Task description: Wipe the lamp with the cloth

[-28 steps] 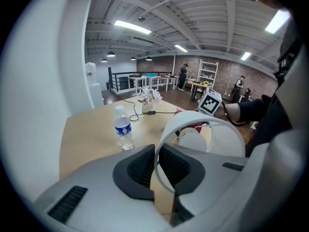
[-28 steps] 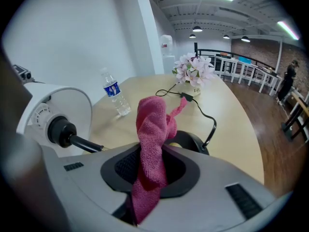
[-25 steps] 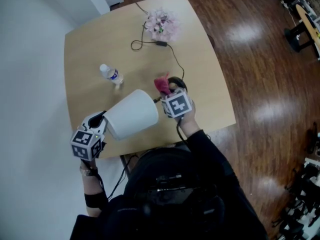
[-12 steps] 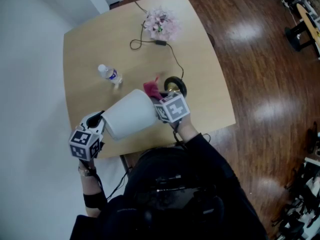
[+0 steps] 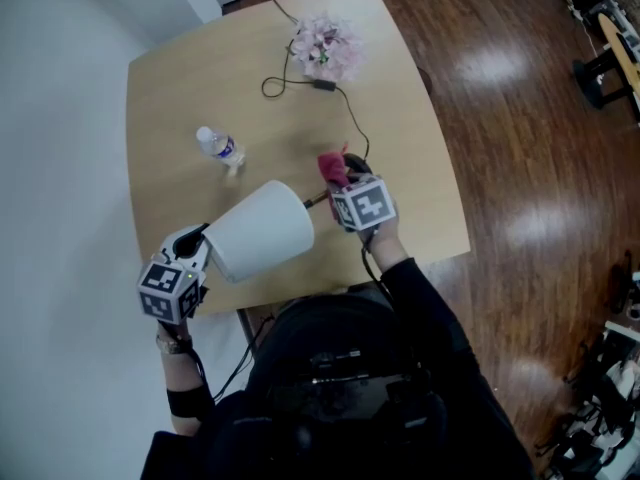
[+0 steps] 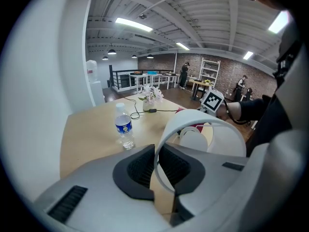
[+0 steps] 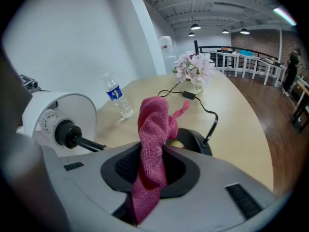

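The lamp's shade point(image 5: 262, 230) is plain white and its base point(image 7: 193, 138) black; the cloth point(image 7: 150, 144) is deep pink, the desk point(image 5: 180, 88) pale tan wood. The bottle point(image 5: 220, 149) is clear with a blue label and white cap, the flowers point(image 5: 325, 48) pale pink. The left hand-held gripper point(image 6: 157, 170) and right hand-held gripper point(image 7: 152, 170) are grey with black pads point(image 7: 123, 168), their cubes point(image 5: 362, 206) white with black square markers.

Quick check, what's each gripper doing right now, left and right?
Left gripper: closed on the rim of the lampshade.
Right gripper: closed, holding the pink cloth.
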The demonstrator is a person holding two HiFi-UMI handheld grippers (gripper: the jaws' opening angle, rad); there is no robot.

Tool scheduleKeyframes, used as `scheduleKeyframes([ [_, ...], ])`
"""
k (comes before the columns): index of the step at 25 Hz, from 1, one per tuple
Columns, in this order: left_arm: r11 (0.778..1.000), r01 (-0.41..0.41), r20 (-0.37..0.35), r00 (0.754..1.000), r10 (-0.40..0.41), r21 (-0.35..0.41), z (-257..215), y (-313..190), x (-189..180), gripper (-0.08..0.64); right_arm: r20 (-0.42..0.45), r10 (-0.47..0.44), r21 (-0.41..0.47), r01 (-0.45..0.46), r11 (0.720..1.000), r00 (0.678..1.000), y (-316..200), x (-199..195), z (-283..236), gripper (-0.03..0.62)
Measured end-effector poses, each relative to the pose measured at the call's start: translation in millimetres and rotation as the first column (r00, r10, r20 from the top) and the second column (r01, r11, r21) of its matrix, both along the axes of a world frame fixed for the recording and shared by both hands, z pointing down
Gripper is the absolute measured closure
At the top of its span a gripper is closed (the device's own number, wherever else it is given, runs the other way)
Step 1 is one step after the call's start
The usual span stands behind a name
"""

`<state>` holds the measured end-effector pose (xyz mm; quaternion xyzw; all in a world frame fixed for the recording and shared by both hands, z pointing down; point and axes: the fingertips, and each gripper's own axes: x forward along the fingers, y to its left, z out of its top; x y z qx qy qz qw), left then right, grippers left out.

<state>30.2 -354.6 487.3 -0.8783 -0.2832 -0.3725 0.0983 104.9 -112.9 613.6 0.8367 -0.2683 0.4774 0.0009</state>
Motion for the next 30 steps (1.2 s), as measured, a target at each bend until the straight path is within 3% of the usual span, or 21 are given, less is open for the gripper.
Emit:
scheduleKeyframes([
  [6,1.000,0.013,0.005,1.000,-0.013,-0.017,1,2,-1,0.522,-0.047,0.022,-0.093,-0.026,0.995,0.999,33,20,-2,0.506],
  [13,1.000,0.020,0.015,1.000,-0.020,-0.003,6,2,4,0.522,-0.040,0.035,-0.080,-0.038,0.996,0.999,26,5,9,0.506],
  [19,0.999,0.042,0.038,0.998,-0.042,-0.008,14,-4,0,0.522,-0.085,0.062,0.011,-0.061,0.998,0.994,9,-9,3,0.506],
  [30,0.999,0.045,0.044,0.998,-0.045,-0.009,16,-5,1,0.522,-0.132,-0.082,0.159,0.103,0.982,0.988,-50,-60,-26,0.506],
])
